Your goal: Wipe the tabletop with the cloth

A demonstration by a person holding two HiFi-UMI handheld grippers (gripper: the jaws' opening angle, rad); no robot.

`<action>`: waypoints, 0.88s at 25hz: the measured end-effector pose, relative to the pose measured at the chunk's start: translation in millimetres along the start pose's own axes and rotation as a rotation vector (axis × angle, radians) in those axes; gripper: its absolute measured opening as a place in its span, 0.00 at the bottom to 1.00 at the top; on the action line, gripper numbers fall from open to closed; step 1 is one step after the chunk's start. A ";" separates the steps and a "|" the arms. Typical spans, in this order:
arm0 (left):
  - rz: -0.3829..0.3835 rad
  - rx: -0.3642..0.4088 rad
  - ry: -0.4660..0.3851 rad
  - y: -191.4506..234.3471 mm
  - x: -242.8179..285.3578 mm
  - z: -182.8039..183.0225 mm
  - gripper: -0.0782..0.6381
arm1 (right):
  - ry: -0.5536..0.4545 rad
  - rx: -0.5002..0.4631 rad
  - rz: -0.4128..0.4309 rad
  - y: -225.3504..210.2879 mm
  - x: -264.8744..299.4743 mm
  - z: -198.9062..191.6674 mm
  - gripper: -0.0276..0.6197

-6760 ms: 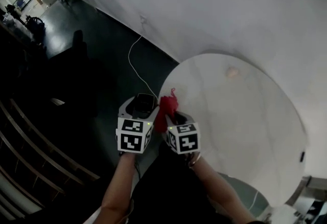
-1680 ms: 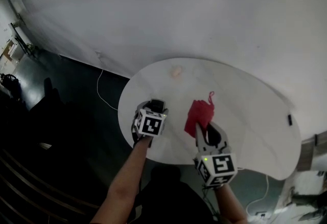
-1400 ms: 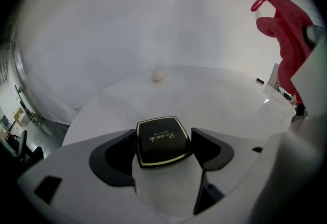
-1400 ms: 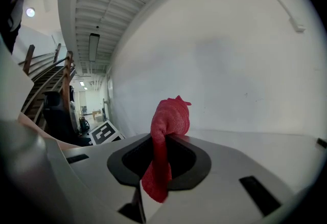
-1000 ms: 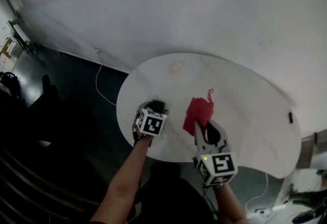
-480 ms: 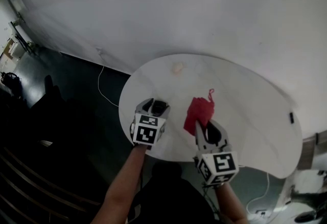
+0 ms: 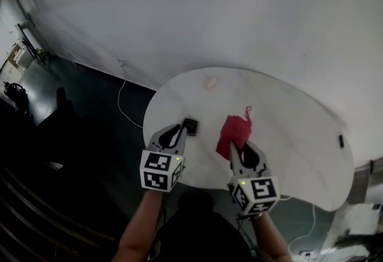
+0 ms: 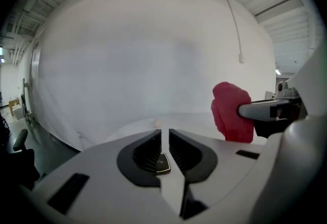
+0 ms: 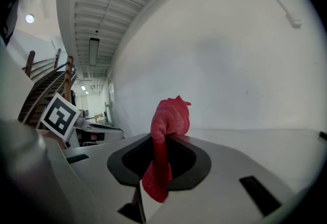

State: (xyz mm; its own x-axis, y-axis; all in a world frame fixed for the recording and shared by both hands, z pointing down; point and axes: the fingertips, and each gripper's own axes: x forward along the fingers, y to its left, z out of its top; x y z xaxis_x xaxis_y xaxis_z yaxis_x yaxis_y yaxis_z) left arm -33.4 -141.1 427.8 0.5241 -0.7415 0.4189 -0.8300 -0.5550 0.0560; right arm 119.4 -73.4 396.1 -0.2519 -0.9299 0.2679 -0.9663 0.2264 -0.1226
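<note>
The left hand-held gripper [image 7: 175, 133] hangs over the near left edge of the table [image 7: 287, 135]. Its jaws have just been closing and now stand almost together, with only a thin slit between the pads and nothing clasped in it. Just beyond its tips a small dark square object [image 7: 191, 127] lies flat on the table, close to the left edge. We see the right hand-held gripper [image 7: 238, 148] over the near edge, about midway along it. Its jaws are clamped on the red cloth [image 7: 234, 132], which bunches up past the tips and trails down between the pads. We cannot tell whether the cloth's folds touch the tabletop. The two hand-held grippers sit side by side but apart, with a strip of bare white surface between them. Beyond the cloth and out toward the right edge the table lies open and bare. Near the far edge, just before the white wall [image 7: 239, 15], sits a small pale lump [image 7: 210, 82]. A small dark mark [image 7: 341, 141] shows near the right edge. Past the left edge the dark floor [image 7: 90, 117] drops away, and a white cable [image 7: 122, 105] runs across it.
</note>
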 end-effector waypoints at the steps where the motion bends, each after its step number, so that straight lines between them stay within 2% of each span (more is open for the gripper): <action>1: 0.000 -0.001 -0.018 -0.5 -5.4 2.4 0.17 | 0.001 0.004 0.001 0.0 -0.1 -0.1 0.14; 7: 0.018 -0.001 -0.080 -2.5 -28.6 8.2 0.12 | -0.001 0.026 0.016 0.6 -0.4 1.3 0.14; 12: 0.039 -0.026 -0.102 -0.8 -42.5 10.1 0.12 | 0.009 0.040 0.025 1.5 -0.5 -0.4 0.14; 22: 0.038 -0.029 -0.114 -7.3 -51.0 9.7 0.11 | 0.022 0.045 0.030 7.9 -1.7 -8.9 0.14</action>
State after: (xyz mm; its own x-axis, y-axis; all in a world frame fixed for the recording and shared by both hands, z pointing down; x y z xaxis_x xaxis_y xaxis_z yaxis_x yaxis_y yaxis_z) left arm -52.2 -102.9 397.2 0.5094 -0.8005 0.3158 -0.8538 -0.5159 0.0695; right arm 111.7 -67.4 403.1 -0.2825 -0.9160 0.2848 -0.9550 0.2406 -0.1734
